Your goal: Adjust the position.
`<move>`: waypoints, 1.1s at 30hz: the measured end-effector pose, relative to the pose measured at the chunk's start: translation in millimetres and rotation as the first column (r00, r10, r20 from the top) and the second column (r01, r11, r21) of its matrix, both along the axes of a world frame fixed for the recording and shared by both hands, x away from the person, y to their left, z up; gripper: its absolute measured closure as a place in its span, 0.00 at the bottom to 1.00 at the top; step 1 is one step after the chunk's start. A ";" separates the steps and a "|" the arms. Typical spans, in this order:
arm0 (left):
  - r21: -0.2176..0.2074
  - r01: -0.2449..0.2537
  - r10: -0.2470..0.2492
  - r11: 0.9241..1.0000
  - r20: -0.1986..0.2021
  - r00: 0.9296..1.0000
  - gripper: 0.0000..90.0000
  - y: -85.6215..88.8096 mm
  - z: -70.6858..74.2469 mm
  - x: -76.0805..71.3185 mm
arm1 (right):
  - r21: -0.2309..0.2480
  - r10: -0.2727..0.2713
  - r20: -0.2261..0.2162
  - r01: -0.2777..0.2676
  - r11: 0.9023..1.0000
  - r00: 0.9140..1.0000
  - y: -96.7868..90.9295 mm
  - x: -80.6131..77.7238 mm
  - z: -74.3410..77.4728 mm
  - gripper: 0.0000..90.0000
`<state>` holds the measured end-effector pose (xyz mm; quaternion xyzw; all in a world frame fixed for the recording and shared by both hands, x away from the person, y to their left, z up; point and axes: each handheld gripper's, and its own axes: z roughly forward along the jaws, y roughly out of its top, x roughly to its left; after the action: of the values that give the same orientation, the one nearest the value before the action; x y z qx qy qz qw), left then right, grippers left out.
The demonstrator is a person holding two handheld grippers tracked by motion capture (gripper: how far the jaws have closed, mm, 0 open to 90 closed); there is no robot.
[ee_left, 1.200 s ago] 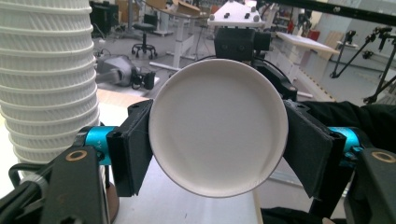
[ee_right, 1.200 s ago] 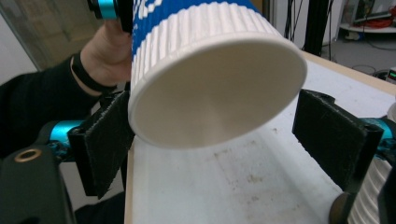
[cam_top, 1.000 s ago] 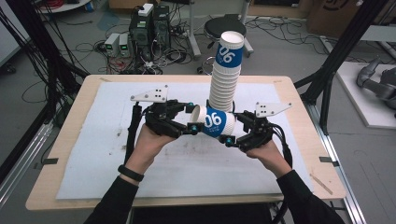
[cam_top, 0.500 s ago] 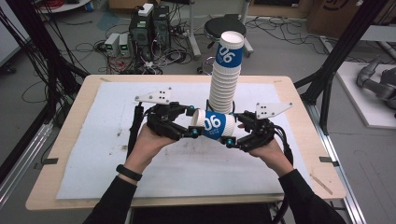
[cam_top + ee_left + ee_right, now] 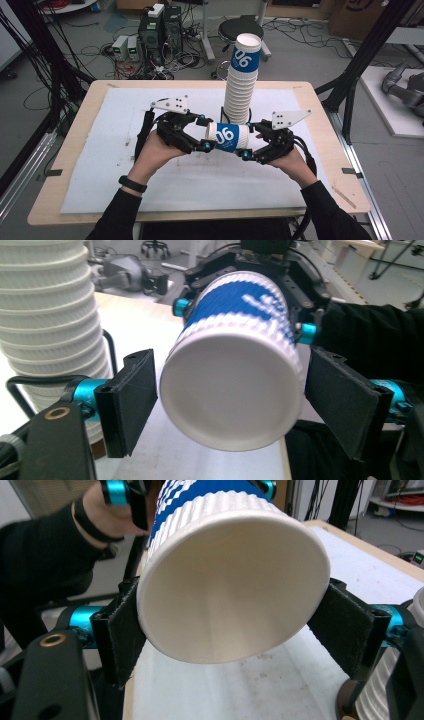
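A white paper cup [image 5: 227,137] with a blue band marked 06 lies level above the table between my two grippers. My left gripper [image 5: 204,134] surrounds its left end. In the left gripper view its pads [image 5: 132,400] stand off the cup [image 5: 232,390] with a gap on each side; these jaws have just been opening. My right gripper [image 5: 248,140] has just been closing on the other end. In the right gripper view both pads [image 5: 122,635] press the cup [image 5: 230,580].
A tall stack of matching cups [image 5: 240,85] stands on a black wire holder just behind the held cup, at the back middle of the white mat [image 5: 100,150]. The wooden table edge [image 5: 345,190] runs round the mat.
The left jaws have spread off the cup. The right jaws have closed onto its other end. Both hands and the cup have stayed in place.
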<state>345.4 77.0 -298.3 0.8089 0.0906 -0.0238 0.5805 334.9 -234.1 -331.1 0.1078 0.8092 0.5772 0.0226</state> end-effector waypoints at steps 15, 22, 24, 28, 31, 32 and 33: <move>0.152 0.065 -0.061 0.986 -0.033 0.998 0.33 -8.1 -6.2 0.6 | -0.105 0.051 0.018 -0.049 0.993 0.999 1.7 -2.0 1.4 0.23; 0.055 0.077 -0.075 0.995 -0.037 0.996 0.33 -2.1 -9.9 5.7 | -0.052 0.035 0.004 -0.035 0.998 0.999 0.9 -0.8 3.0 0.17; 0.023 0.074 -0.073 0.997 -0.031 0.997 0.33 0.6 -10.4 6.8 | -0.027 0.022 -0.015 -0.023 0.999 1.000 0.4 -1.1 3.9 0.17; -0.013 0.050 -0.050 0.999 -0.010 0.999 0.33 6.1 -9.0 7.2 | 0.023 -0.007 -0.041 0.008 1.000 0.999 -2.0 1.1 5.1 0.16; -0.059 0.037 -0.038 0.998 -0.010 0.999 0.33 10.0 -8.5 7.8 | 0.057 -0.018 -0.064 0.022 0.998 0.998 -4.3 2.1 5.5 0.16; -0.074 0.030 -0.031 0.997 -0.011 0.999 0.33 10.5 -8.5 7.5 | 0.064 -0.021 -0.071 0.026 0.998 0.997 -4.2 2.2 5.4 0.16; -0.077 0.029 -0.030 0.997 -0.003 1.000 0.33 11.4 -8.3 7.9 | 0.072 -0.027 -0.075 0.033 0.997 0.997 -3.7 2.6 5.0 0.16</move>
<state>353.3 88.4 -306.7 0.7870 0.0788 -0.0375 0.6108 337.5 -237.8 -326.1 0.1421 0.7860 0.6017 -0.0027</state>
